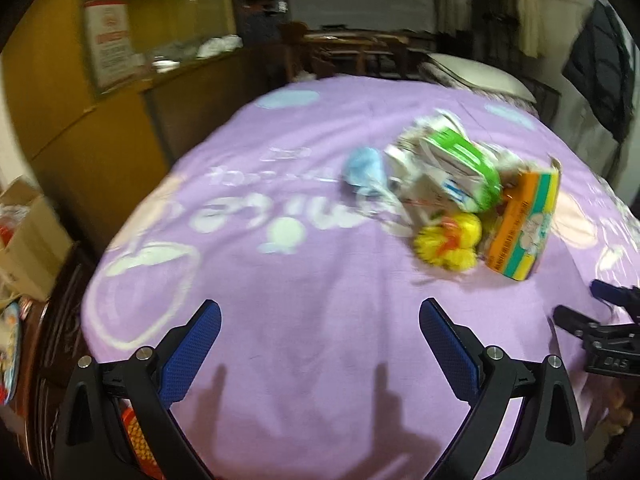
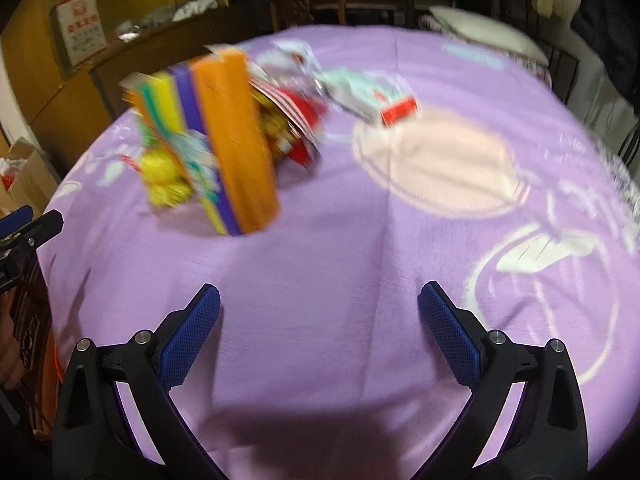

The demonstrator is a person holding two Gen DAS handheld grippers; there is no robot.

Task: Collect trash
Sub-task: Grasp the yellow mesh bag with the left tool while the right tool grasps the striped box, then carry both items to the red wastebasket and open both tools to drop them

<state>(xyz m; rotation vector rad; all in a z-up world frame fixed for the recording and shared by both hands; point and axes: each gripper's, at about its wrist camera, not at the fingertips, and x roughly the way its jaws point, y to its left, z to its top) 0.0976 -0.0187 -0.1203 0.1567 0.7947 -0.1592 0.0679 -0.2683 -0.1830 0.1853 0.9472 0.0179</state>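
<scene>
A heap of trash lies on the purple cloth (image 1: pixel 304 300): an orange and yellow carton (image 1: pixel 524 224), a yellow wrapper (image 1: pixel 448 246), a green and white pack (image 1: pixel 460 164) and a blue crumpled piece (image 1: pixel 362 172). My left gripper (image 1: pixel 320 344) is open and empty, well short of the heap. In the right wrist view the orange carton (image 2: pixel 236 140) stands upright beside the yellow wrapper (image 2: pixel 164 178), a red striped packet (image 2: pixel 296 120) and a white and red pack (image 2: pixel 376 100). My right gripper (image 2: pixel 319 330) hangs open and empty over bare purple cloth (image 2: pixel 340 260).
Wooden cabinets (image 1: pixel 92 120) line the left side beyond the cloth's edge, with a cardboard box (image 1: pixel 28 236) on the floor. Wooden chairs (image 1: pixel 352 52) and hanging clothes (image 1: pixel 600 60) stand at the back. The other gripper's tips (image 1: pixel 600 320) show at the right edge.
</scene>
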